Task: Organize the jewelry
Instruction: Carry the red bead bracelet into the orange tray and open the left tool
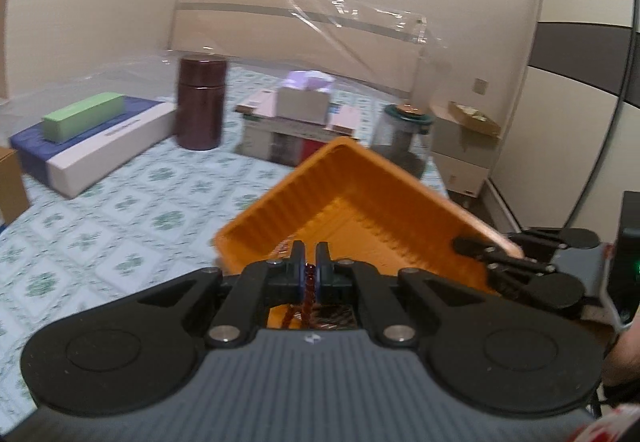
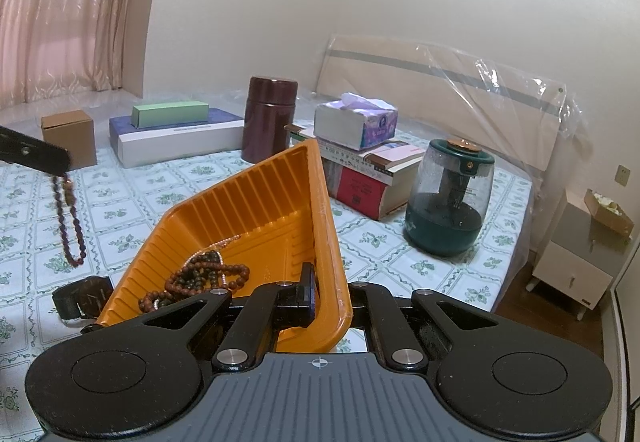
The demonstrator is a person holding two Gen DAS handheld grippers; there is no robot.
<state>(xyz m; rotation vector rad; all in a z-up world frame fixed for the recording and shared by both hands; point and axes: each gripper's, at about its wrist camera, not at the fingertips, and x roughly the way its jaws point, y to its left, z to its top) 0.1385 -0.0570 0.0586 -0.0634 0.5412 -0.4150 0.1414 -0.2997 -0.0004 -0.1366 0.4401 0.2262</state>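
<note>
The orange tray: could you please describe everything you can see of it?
The orange tray looks like thin moulded plastic, with ribbed sloping walls and a flat rim. It is tilted, its far corner raised above the patterned cloth. The right gripper is shut on its near rim. Inside lie several brown bead strands. A dark watch lies on the cloth beside its left edge; contact is unclear.

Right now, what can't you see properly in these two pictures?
- Left wrist view: most of the dark red bead bracelet is hidden behind the left gripper.
- Left wrist view: the stack of books is blurred; no titles readable.
- Right wrist view: the watch is partly hidden by the orange tray; its dial is too small.
- Right wrist view: the right gripper's outer finger is hidden behind the tray wall.
</note>
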